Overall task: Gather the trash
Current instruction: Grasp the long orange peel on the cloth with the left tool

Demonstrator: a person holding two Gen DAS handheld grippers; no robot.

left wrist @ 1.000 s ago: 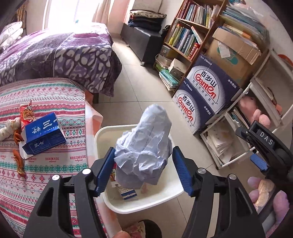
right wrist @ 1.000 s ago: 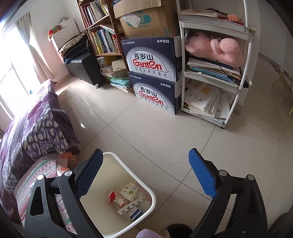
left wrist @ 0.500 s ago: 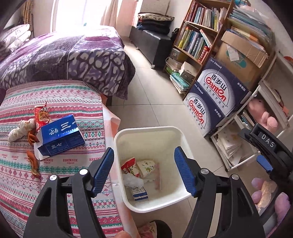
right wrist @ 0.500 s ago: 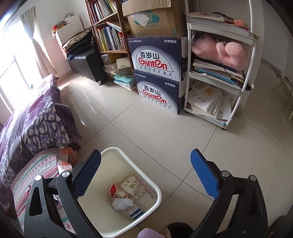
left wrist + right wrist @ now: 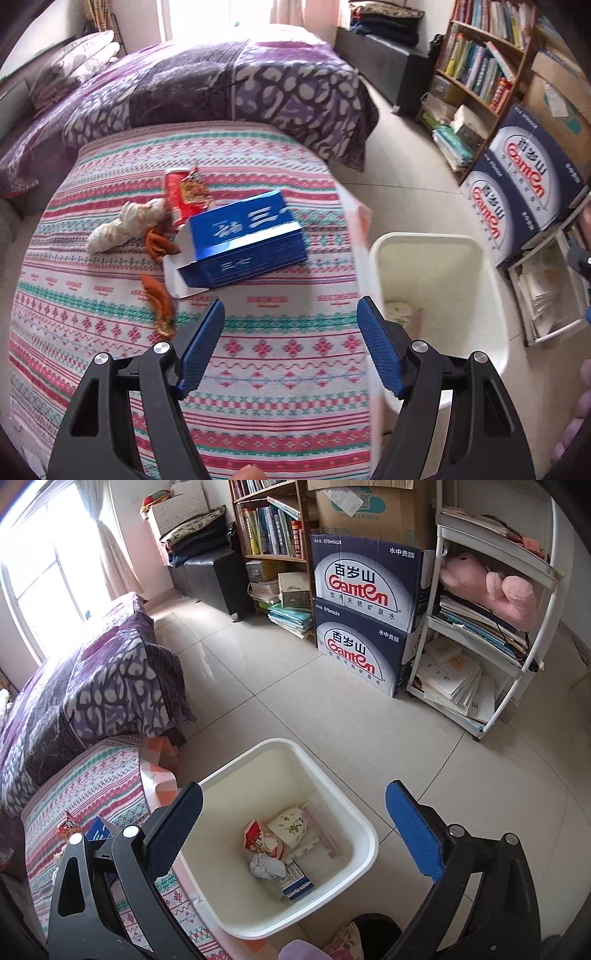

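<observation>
our left tool (image 5: 290, 343) has its jaws opening with nothing between them, poised over the striped cloth of the table (image 5: 258, 369). our right tool (image 5: 295, 834) stands wide and empty above the white bin (image 5: 364, 834). taking the bin as landmark: inside it lie a crumpled paper ball (image 5: 266, 866), a red snack wrapper (image 5: 255, 840), a paper cup (image 5: 290, 825) and a small blue carton (image 5: 297, 884). left of the bin, on the table, waits a blue box (image 5: 245, 240); beyond that, farther from the bin, a red packet (image 5: 184, 192), a twisted white wrapper (image 5: 125, 223) and orange peels (image 5: 159, 295).
</observation>
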